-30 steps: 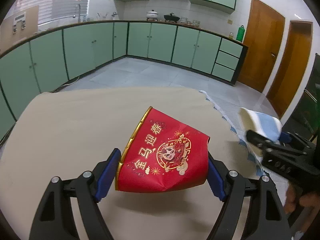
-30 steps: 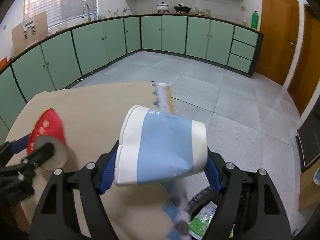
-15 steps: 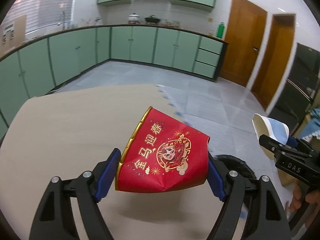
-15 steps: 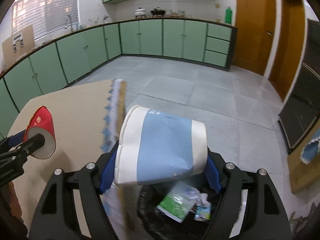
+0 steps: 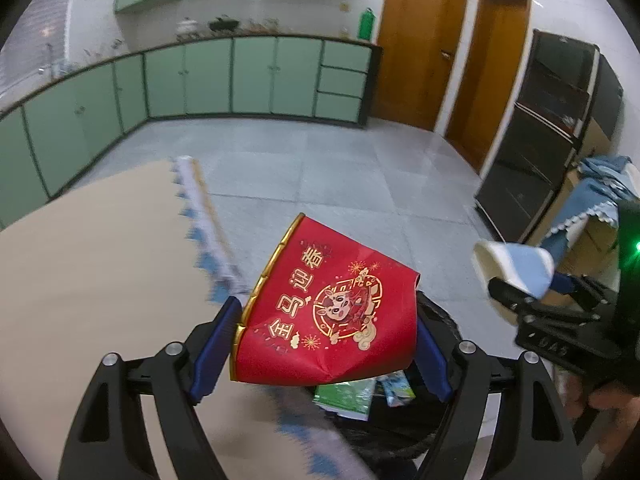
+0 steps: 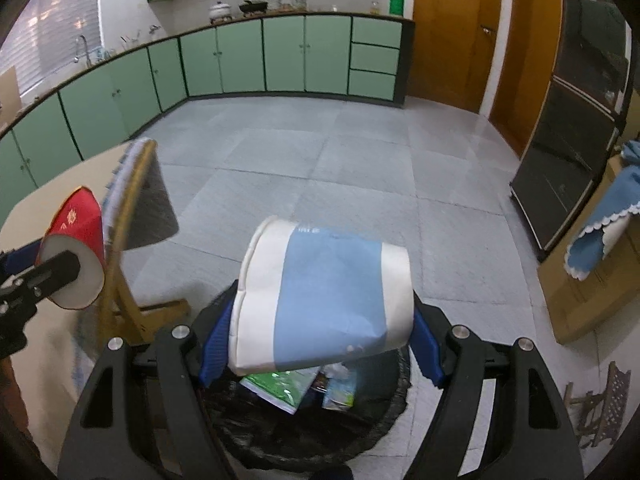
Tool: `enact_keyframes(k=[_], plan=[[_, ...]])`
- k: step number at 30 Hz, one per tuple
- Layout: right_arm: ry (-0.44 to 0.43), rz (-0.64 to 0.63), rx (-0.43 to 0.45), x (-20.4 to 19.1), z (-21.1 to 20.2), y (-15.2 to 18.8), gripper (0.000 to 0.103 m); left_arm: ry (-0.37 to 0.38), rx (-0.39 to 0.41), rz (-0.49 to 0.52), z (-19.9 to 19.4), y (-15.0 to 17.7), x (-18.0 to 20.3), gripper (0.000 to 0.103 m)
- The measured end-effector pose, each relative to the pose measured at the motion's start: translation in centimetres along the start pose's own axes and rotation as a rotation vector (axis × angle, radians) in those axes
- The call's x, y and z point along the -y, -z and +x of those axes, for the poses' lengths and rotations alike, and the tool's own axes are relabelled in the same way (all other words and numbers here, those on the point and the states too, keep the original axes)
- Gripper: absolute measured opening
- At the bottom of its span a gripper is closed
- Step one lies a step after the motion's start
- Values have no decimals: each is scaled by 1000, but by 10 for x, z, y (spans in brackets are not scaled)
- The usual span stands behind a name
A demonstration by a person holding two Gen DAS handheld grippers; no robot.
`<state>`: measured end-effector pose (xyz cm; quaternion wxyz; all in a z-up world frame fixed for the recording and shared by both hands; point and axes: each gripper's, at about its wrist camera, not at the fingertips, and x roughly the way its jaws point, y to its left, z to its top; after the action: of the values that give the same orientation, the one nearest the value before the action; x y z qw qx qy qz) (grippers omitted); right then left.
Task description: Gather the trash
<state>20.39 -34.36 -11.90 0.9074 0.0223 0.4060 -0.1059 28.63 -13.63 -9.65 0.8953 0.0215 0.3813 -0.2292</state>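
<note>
My left gripper (image 5: pixel 322 354) is shut on a crumpled red paper cup (image 5: pixel 328 312) with gold print, held on its side past the table's edge. My right gripper (image 6: pixel 320 332) is shut on a white and blue paper cup (image 6: pixel 324 300), also on its side. Both hang over a bin with a black bag (image 6: pixel 312 436) on the floor; green and blue wrappers (image 6: pixel 280 388) lie inside it. In the left wrist view the bin (image 5: pixel 400 428) shows below the red cup, and the right gripper with its cup (image 5: pixel 516 268) is at the right. The right wrist view has the red cup (image 6: pixel 76 248) at the left.
The beige-covered table (image 5: pixel 80 288) with a blue-fringed edge lies at the left, a wooden chair (image 6: pixel 128 240) beside it. Grey tiled floor (image 6: pixel 328 152) stretches ahead to green cabinets (image 6: pixel 280 56). A dark cabinet (image 6: pixel 568 140) and a box draped in blue cloth (image 6: pixel 600 240) stand at the right.
Both grippers have swung right, off the table and over the floor, each still holding its cup. The black-bagged bin has come into view beneath them.
</note>
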Motion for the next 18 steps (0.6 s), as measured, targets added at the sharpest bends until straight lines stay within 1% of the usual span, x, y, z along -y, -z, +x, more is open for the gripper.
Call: enact_keyframes(k=[1, 3, 8, 10, 14, 18], plan=[[5, -2, -12, 2, 4, 1, 74, 10, -11, 3, 4, -1, 3, 79], [15, -5, -26, 8, 10, 6, 81, 51, -44, 10, 13, -2, 12, 79], [42, -3, -47, 20, 21, 15, 82, 130, -73, -8, 24, -9, 20, 80], [47, 8, -49, 24, 22, 16, 83, 151, -74, -20, 21, -5, 22, 82], [55, 20, -46, 29, 21, 17, 83, 150, -76, -32, 20, -3, 20, 83], [56, 15, -33, 26, 16, 15, 83, 108, -43, -12, 10, -1, 20, 83]])
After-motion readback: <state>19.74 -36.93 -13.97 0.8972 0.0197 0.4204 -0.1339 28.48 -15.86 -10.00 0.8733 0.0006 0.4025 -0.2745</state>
